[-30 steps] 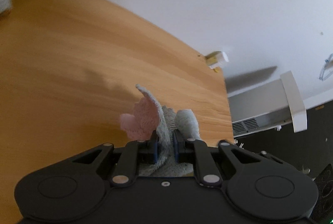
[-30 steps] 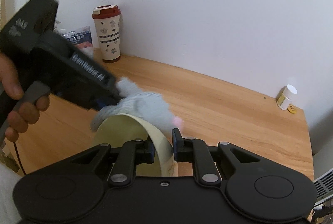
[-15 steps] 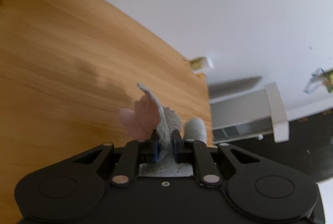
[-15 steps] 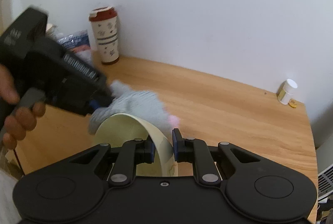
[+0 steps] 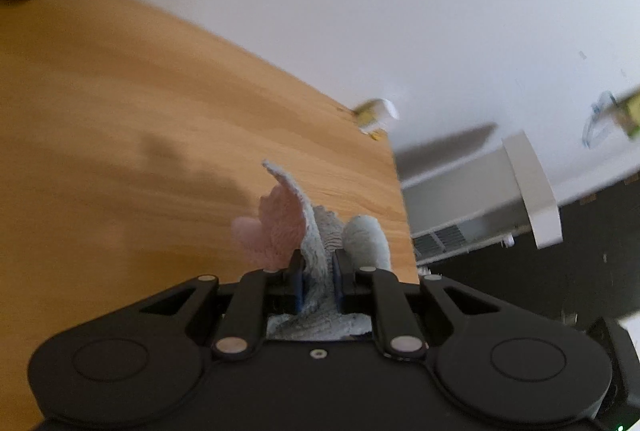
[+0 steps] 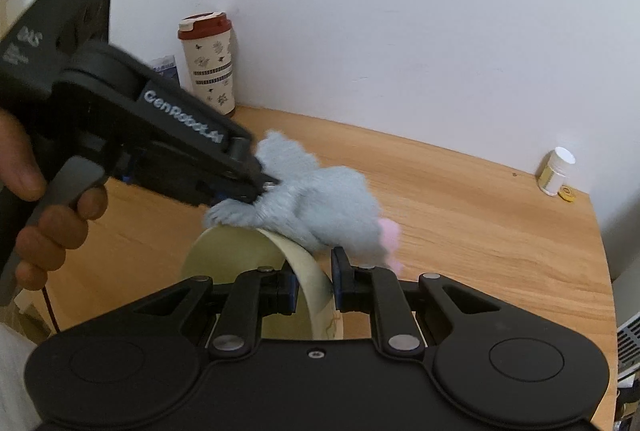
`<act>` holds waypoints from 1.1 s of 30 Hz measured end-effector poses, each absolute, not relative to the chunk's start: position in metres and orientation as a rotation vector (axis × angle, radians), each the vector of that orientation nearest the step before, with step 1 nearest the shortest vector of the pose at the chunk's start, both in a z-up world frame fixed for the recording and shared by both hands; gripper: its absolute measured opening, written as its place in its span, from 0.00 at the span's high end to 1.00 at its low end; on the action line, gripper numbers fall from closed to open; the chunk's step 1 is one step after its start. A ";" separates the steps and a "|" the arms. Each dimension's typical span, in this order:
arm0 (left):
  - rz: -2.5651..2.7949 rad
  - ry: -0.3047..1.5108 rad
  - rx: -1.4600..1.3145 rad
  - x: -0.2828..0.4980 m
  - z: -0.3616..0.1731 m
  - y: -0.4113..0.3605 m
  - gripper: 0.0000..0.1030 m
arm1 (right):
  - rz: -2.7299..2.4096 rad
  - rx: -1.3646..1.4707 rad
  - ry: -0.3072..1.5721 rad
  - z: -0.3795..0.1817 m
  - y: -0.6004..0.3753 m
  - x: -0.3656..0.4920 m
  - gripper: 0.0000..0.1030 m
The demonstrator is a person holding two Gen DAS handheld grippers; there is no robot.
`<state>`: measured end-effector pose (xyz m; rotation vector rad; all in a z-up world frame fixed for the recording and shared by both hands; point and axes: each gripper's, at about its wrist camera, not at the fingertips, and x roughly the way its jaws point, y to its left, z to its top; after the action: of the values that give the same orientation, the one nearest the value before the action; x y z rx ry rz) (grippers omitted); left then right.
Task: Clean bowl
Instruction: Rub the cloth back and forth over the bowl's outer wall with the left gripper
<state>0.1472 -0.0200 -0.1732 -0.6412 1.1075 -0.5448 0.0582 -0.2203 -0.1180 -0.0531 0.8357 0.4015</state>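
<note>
Right wrist view has the right gripper (image 6: 313,285) with its fingers pinching the rim of the cream bowl (image 6: 256,263), held tilted above the worktop (image 6: 460,207). Left gripper (image 6: 260,187) clamps a fluffy grey cloth (image 6: 320,203) that sits right on the bowl's top rim. Looks mid-wipe to me; can't tell if the inside is clean yet.

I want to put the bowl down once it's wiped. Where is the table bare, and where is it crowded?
Bare wood runs across the table from the bowl and cloth to the small white bottle at the far right corner. It is crowded at the back left, around the tumbler and the packet beside it.
</note>
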 end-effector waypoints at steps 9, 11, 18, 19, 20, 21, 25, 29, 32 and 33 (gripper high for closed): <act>-0.464 1.189 -0.716 0.141 -0.206 0.005 0.87 | 0.361 -0.014 0.834 -0.116 -0.231 0.064 0.82; -0.457 1.210 -0.729 0.139 -0.212 0.010 0.87 | 0.324 0.002 0.838 -0.119 -0.236 0.070 0.82; -0.465 1.142 -0.764 0.142 -0.201 0.015 0.88 | 0.306 0.112 0.862 -0.125 -0.255 0.090 0.83; -0.470 1.135 -0.764 0.144 -0.198 0.014 0.89 | 0.309 0.117 0.860 -0.125 -0.257 0.091 0.83; -0.475 1.129 -0.764 0.146 -0.194 0.012 0.89 | 0.309 0.119 0.858 -0.126 -0.258 0.092 0.83; -0.480 1.123 -0.760 0.147 -0.191 0.010 0.88 | 0.310 0.119 0.856 -0.126 -0.259 0.092 0.83; -0.509 1.104 -0.733 0.149 -0.183 0.001 0.88 | 0.327 0.119 0.863 -0.128 -0.259 0.092 0.83; -0.537 1.085 -0.706 0.151 -0.174 -0.008 0.88 | 0.357 0.097 0.862 -0.127 -0.254 0.088 0.83; -0.558 1.071 -0.686 0.152 -0.168 -0.015 0.87 | 0.364 0.100 0.861 -0.126 -0.255 0.088 0.82; -0.565 1.066 -0.679 0.152 -0.166 -0.018 0.87 | 0.364 0.104 0.861 -0.126 -0.256 0.089 0.82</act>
<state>0.1521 -0.0176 -0.1657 -0.6787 1.0662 -0.5647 0.0888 -0.2562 -0.1263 0.1044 0.8612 0.3640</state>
